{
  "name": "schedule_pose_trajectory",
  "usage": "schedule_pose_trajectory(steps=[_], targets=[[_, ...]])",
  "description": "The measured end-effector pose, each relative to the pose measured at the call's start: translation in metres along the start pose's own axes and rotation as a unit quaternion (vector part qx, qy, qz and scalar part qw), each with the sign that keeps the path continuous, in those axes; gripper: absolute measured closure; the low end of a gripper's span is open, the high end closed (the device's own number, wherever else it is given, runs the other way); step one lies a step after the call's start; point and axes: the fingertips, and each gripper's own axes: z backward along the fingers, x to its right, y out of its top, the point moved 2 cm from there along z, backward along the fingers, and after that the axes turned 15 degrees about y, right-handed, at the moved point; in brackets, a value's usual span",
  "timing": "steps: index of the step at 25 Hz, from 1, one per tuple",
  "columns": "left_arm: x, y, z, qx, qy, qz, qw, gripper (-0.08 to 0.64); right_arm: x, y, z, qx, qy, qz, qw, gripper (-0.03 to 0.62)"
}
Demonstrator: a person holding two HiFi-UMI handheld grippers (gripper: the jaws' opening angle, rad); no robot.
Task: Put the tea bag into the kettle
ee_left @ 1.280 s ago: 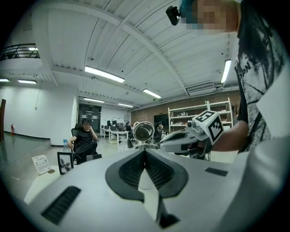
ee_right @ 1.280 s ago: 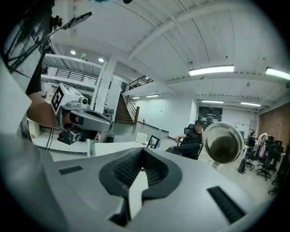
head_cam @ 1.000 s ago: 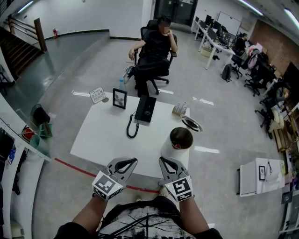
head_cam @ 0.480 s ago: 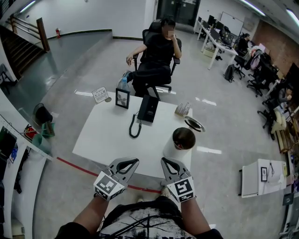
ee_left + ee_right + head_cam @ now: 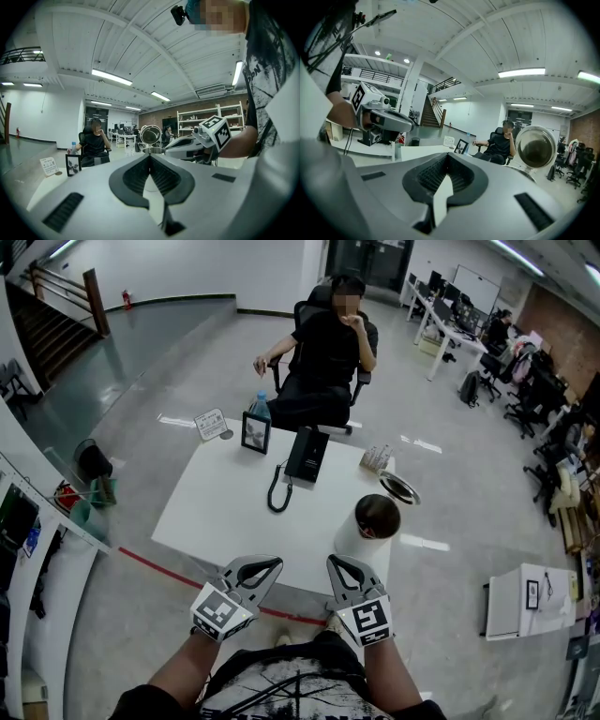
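Note:
A steel kettle [image 5: 375, 521] stands on the right front part of the white table [image 5: 225, 512], its hinged lid [image 5: 399, 487] swung open behind it. A small reddish bit shows at its near inner rim; I cannot tell what it is. A small pack of tea bags [image 5: 377, 457] lies behind the kettle. My left gripper [image 5: 270, 564] and right gripper [image 5: 336, 562] hover side by side before the table's near edge, both shut and empty. In the left gripper view the kettle's lid [image 5: 151, 134] shows past the closed left gripper [image 5: 150, 157]. The right gripper view shows the lid [image 5: 535, 146] at right.
A black desk phone [image 5: 306, 454] with a coiled cord, a photo frame [image 5: 255, 432], a water bottle [image 5: 260, 407] and a small sign [image 5: 213, 423] stand at the table's far side. A person sits in an office chair [image 5: 328, 362] behind it. Red tape [image 5: 150, 562] runs across the floor.
The head view has shifted slightly, so the table and kettle sit a little lower and further right in the picture. Both grippers keep their place and stay shut.

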Motion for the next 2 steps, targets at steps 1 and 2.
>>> schedule_pose_trajectory(steps=[1,2], targets=[[0.0001,0.0001,0.0013,0.000,0.001,0.001,1.0000,0.552,-0.0010,0.0009,0.0003,0.000,0.001,0.001,1.000,0.583],[0.0002,0.0002,0.0026,0.001,0.002,0.001,1.0000,0.552,-0.0019,0.0017,0.0007,0.001,0.001,0.002,1.000,0.583]])
